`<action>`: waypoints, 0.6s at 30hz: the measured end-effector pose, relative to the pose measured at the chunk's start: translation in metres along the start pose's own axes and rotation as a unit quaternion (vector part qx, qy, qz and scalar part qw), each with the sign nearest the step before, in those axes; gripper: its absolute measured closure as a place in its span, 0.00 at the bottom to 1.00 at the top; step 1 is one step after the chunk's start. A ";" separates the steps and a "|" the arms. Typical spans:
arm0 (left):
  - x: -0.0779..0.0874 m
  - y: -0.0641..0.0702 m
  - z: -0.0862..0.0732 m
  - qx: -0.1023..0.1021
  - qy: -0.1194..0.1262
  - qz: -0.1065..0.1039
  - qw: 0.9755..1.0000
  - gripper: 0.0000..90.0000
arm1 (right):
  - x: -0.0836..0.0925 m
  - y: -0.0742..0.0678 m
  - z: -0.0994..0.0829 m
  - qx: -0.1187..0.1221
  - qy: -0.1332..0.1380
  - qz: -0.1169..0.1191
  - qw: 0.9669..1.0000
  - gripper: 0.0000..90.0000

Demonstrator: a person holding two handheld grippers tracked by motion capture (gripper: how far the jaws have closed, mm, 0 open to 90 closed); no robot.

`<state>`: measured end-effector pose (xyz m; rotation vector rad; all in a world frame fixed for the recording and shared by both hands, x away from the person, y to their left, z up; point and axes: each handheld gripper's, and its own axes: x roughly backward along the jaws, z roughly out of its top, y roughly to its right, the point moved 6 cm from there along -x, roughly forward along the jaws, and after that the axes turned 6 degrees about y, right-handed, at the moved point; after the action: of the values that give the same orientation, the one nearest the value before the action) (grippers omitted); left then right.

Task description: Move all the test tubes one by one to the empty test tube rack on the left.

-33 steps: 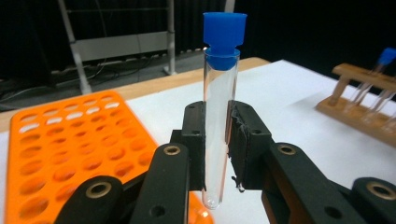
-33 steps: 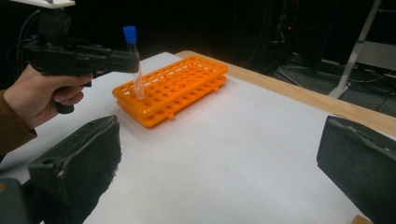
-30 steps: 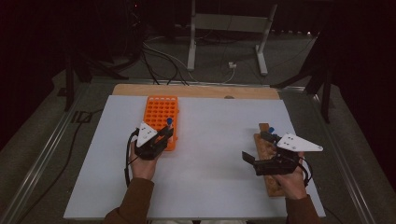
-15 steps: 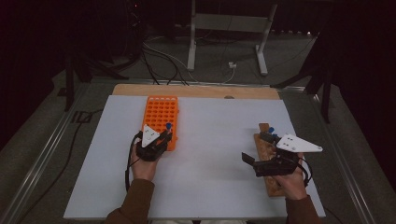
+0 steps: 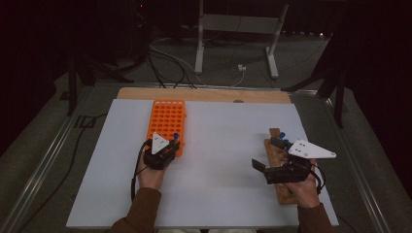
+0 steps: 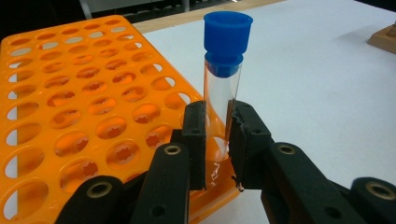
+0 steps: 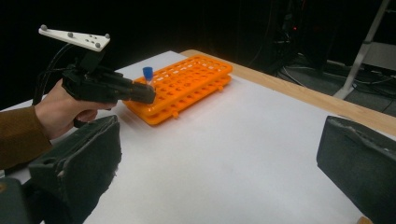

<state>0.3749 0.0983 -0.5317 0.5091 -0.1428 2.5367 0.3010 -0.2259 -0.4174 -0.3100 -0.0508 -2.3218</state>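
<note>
White tabletop (image 5: 218, 160) on a wooden base, dark room behind, cables and a stand on the floor beyond. Orange tube rack (image 5: 167, 119) laid lengthwise on the left half, within easy reach of the left tool (image 5: 167, 145). Left tool clamped on a clear tube with a blue cap (image 6: 223, 84), gripped low on the glass so the cap stays free and the tube stays upright over a hole at the rack's near corner; lower end apparently entering or just above that hole, exact depth not discernible. Wooden holder (image 5: 277, 160) at the right edge, under the right tool (image 5: 262, 172). Right tool spread wide, nothing between its pads, parked level and aimed across the tabletop toward the rack, presumably idle while the left side seats the tube.
</note>
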 end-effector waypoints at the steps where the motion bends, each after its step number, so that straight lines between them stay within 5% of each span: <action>1: 0.000 0.000 0.000 0.000 -0.001 0.000 1.000 0.87 | 0.000 0.000 0.000 -0.001 0.000 0.000 1.000 0.00; 6: 0.001 -0.003 -0.002 0.013 -0.005 -0.004 1.000 0.85 | 0.000 0.000 0.000 0.000 0.000 0.000 1.000 0.00; 9: 0.006 -0.006 -0.002 0.030 0.005 -0.009 0.999 0.71 | 0.001 0.001 0.000 0.000 0.001 -0.001 1.000 0.00; 18: 0.029 -0.016 0.008 0.063 0.036 -0.019 0.997 0.48 | 0.005 0.005 0.002 -0.001 0.006 -0.008 1.000 0.00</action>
<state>0.3630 0.1244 -0.5134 0.4626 0.0541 2.5338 0.3015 -0.2324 -0.4144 -0.2976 -0.0453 -2.3390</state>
